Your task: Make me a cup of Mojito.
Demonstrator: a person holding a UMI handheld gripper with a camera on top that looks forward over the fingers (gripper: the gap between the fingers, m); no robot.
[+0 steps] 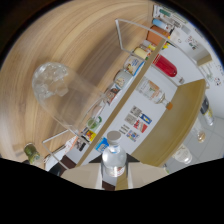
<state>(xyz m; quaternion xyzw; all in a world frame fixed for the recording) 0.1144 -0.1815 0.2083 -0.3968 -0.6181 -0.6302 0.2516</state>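
A clear bottle (114,159) with a grey cap (114,135) stands between my two pale fingers (86,176), which press on its sides; my gripper (114,172) is shut on it. The view is strongly tilted. Well beyond the fingers, on the wooden tabletop (85,40), stands a clear glass (50,82) filled with ice. It is apart from the bottle. The lower part of the bottle is hidden between the fingers.
A clear acrylic rack (120,75) runs along the table's edge with a row of several cans and bottles. Beyond it are a red bottle (165,66), a white surface with printed cards (137,120), a light wooden panel (182,115) and another clear glass (183,155).
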